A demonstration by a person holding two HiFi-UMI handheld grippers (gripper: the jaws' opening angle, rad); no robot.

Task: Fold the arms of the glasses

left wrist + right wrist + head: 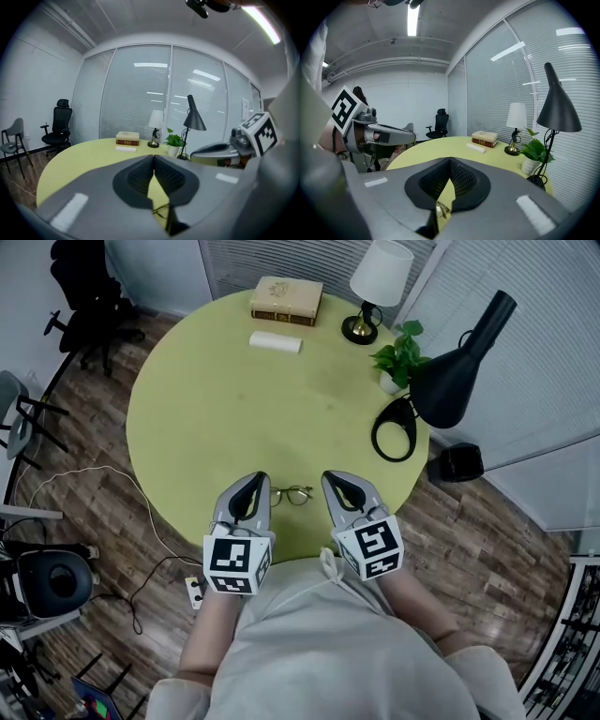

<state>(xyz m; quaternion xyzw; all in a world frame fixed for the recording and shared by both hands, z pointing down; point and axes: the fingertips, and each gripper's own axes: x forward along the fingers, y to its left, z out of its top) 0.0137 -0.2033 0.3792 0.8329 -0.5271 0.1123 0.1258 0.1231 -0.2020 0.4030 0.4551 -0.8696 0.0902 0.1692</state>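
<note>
Thin-framed glasses [292, 494] lie on the round yellow-green table [216, 409] near its front edge. They lie between my two grippers, and neither touches them. My left gripper [255, 479] is just left of them, jaws shut with nothing held. My right gripper [331, 478] is just right of them, also shut and empty. In the left gripper view the shut left gripper [153, 157] has the glasses [161, 209] showing below its pads. In the right gripper view the shut right gripper [450, 161] has the glasses [442, 209] showing the same way. Whether the glasses' arms are out or in cannot be told.
At the table's far side lie a book [286, 300] and a white case [276, 341]. A white-shaded lamp [375, 287], a potted plant [398, 357] and a black desk lamp [455, 376] stand at the right. An office chair [89, 296] is beyond the table at the left.
</note>
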